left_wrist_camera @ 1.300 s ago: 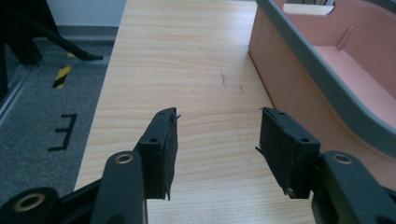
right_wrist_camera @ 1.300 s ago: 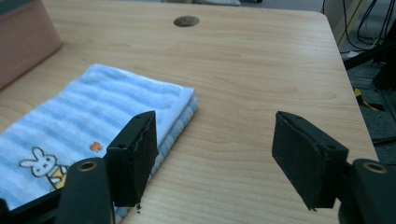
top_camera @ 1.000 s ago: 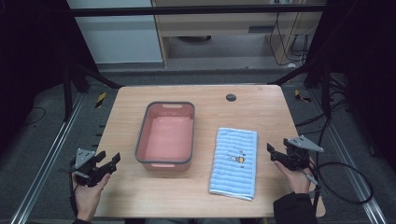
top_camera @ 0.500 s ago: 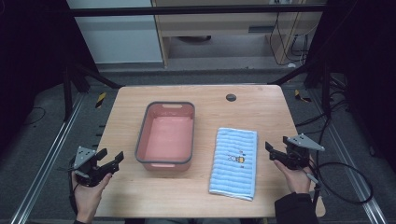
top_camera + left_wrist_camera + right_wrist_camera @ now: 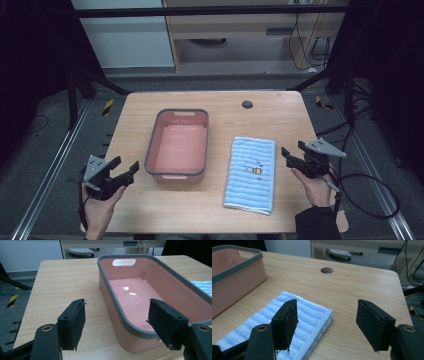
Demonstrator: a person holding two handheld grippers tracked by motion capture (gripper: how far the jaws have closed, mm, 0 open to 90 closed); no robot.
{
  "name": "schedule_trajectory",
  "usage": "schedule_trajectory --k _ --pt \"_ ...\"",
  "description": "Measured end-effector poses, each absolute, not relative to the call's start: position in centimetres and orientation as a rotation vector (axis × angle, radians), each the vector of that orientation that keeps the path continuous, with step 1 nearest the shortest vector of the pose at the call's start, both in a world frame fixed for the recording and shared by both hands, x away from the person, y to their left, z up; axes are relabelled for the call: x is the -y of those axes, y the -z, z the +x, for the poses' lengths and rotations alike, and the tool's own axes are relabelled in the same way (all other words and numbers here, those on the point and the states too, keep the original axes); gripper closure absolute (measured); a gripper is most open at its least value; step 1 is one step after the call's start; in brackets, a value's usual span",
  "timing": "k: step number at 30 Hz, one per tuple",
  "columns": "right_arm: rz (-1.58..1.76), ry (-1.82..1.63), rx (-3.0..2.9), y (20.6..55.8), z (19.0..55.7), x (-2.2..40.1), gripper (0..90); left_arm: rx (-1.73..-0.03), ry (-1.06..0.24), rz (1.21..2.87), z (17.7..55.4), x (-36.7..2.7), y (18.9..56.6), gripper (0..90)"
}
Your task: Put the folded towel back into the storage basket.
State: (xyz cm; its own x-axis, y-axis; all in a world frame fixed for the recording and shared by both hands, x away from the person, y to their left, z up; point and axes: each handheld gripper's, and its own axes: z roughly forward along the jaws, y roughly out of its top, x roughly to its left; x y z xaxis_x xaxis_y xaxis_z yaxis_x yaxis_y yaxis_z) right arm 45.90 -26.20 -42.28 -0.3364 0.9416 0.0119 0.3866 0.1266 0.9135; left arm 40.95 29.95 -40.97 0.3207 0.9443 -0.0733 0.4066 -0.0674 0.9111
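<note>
While both hands sit at the near corners, the wooden worktop [image 5: 220, 107] carries a pink tub [image 5: 177, 145] with a grey rim at its middle, slightly left, and a folded blue striped towel [image 5: 250, 174] just to the tub's right, the two apart with a strip of bare wood between them. The towel's near edge lies close to the worktop's near edge; its far right corner has open wood beyond it out to the right edge. A round cable hole [image 5: 247, 104] sits near the far edge, well apart from both things. The left claw [image 5: 125, 171] hangs at the near left edge, jaws spread and holding nothing, aimed at the tub's near left corner; in the left gripper view the tub's rim [image 5: 117, 305] runs between the two pads with bare worktop on the left. The right claw [image 5: 292, 153] hovers just right of the towel, jaws likewise spread and empty, and in the right gripper view the towel's far corner [image 5: 322, 312] lies between its pads.
</note>
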Motion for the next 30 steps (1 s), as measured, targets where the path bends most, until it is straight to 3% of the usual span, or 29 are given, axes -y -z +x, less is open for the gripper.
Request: schedule_trajectory --k 30 --pt "1.248 -1.224 -1.816 40.1 46.6 25.4 41.8 -1.111 -0.715 1.677 41.2 -24.8 39.2 33.6"
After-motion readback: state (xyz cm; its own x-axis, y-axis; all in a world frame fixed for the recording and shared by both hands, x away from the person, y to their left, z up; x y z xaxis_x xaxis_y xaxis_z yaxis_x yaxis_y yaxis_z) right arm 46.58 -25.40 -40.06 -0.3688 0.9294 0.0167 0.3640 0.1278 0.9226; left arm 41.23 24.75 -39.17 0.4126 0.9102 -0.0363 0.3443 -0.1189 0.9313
